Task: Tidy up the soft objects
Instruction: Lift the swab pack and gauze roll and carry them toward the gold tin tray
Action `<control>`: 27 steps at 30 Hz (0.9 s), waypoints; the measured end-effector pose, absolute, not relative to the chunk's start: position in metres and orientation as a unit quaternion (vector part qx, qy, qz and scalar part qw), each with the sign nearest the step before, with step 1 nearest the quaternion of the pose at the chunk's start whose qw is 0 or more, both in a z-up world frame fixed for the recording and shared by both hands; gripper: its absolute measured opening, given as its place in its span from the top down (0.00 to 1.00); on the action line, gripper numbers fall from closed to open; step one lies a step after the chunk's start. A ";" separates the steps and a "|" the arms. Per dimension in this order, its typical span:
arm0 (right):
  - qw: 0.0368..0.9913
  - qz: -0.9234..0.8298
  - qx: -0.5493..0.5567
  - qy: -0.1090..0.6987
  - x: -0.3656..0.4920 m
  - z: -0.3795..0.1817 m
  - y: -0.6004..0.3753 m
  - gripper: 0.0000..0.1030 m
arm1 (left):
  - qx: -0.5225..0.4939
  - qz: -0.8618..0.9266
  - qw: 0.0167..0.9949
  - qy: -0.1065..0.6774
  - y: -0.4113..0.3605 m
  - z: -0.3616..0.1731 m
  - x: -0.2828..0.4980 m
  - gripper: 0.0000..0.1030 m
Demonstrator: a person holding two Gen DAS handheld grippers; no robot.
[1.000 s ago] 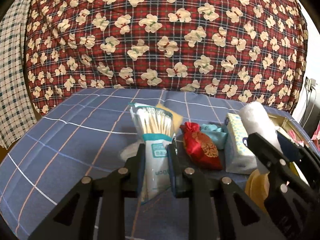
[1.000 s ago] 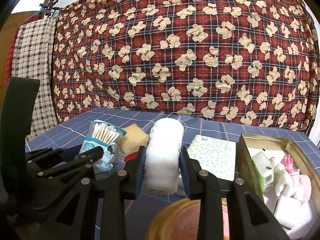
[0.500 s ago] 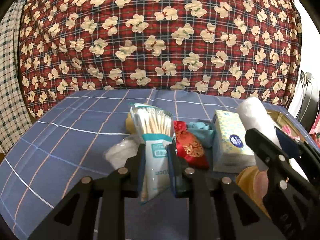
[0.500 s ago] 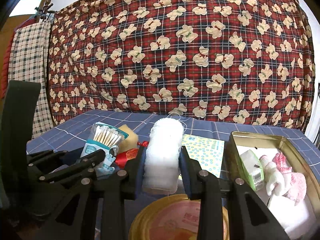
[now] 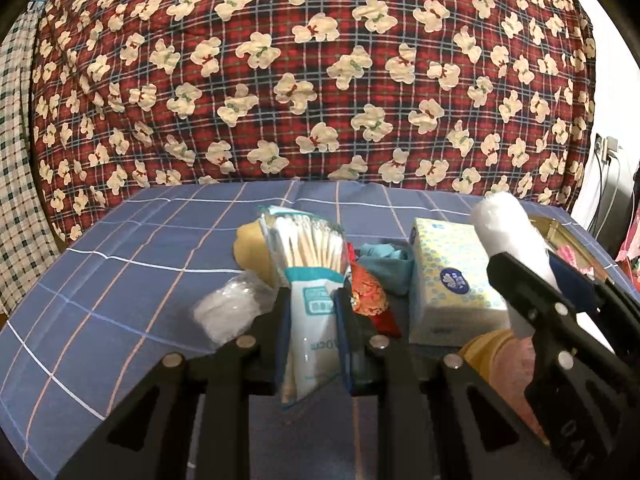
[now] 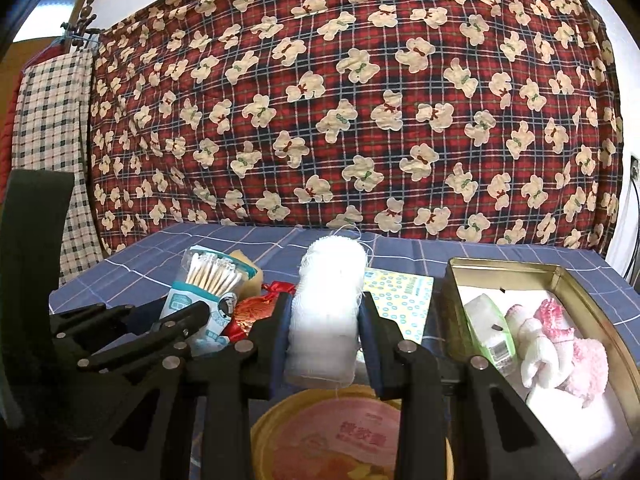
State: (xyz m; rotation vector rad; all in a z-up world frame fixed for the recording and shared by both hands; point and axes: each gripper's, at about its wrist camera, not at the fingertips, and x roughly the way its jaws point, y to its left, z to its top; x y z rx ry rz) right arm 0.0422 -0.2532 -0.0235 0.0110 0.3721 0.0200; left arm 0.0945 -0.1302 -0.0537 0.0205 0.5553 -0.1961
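My left gripper (image 5: 311,296) is shut on a clear bag of cotton swabs (image 5: 308,248), held upright over the blue checked cloth. The same bag (image 6: 208,276) and left gripper (image 6: 192,312) show at the left of the right wrist view. My right gripper (image 6: 326,308) is shut on a white gauze roll (image 6: 332,272), standing upright between its pads. That roll (image 5: 504,228) also appears at the right of the left wrist view. An open gold tin (image 6: 500,266) sits to the right, holding a pink-and-white plush (image 6: 560,344) and a green-white packet (image 6: 488,328).
On the cloth lie a tissue pack (image 5: 448,276), a red embroidered pouch (image 5: 368,292), a teal cloth (image 5: 386,260), a yellow sponge (image 5: 250,248) and a clear bag of white stuff (image 5: 228,312). A round gold lid (image 6: 340,432) lies under the right gripper. A bear-print quilt hangs behind.
The left gripper has drifted sideways a little with the swab bag, so the pile sits further left in its view. The right gripper holds almost still. Both grips are unchanged.
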 end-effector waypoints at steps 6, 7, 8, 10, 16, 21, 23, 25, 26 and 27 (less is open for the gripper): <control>0.983 0.007 0.007 0.183 0.040 -0.023 -0.255 0.66 | 0.013 -0.102 0.957 0.273 -0.136 -0.054 0.092 0.81; 0.983 0.007 0.008 0.183 0.040 -0.023 -0.256 0.66 | 0.013 -0.104 0.956 0.273 -0.137 -0.054 0.092 0.81; 0.983 0.006 0.010 0.183 0.040 -0.023 -0.258 0.66 | 0.013 -0.105 0.956 0.274 -0.137 -0.054 0.092 0.81; 0.983 0.006 0.012 0.184 0.040 -0.023 -0.260 0.66 | 0.015 -0.107 0.955 0.276 -0.140 -0.054 0.093 0.81; 0.983 0.002 0.015 0.181 0.037 -0.022 -0.265 0.66 | 0.016 -0.114 0.954 0.277 -0.145 -0.054 0.092 0.81; 0.984 0.002 0.014 0.180 0.037 -0.022 -0.266 0.66 | 0.018 -0.116 0.954 0.277 -0.149 -0.054 0.092 0.81; 0.984 0.002 0.015 0.180 0.037 -0.022 -0.265 0.66 | 0.020 -0.117 0.954 0.275 -0.150 -0.054 0.091 0.81; 0.984 0.003 0.015 0.177 0.036 -0.022 -0.268 0.66 | 0.019 -0.118 0.955 0.273 -0.151 -0.054 0.091 0.81; 0.984 0.002 0.016 0.177 0.035 -0.022 -0.269 0.66 | 0.019 -0.118 0.955 0.272 -0.151 -0.054 0.090 0.81; 0.984 0.002 0.017 0.176 0.035 -0.021 -0.270 0.66 | 0.019 -0.118 0.955 0.273 -0.151 -0.054 0.090 0.81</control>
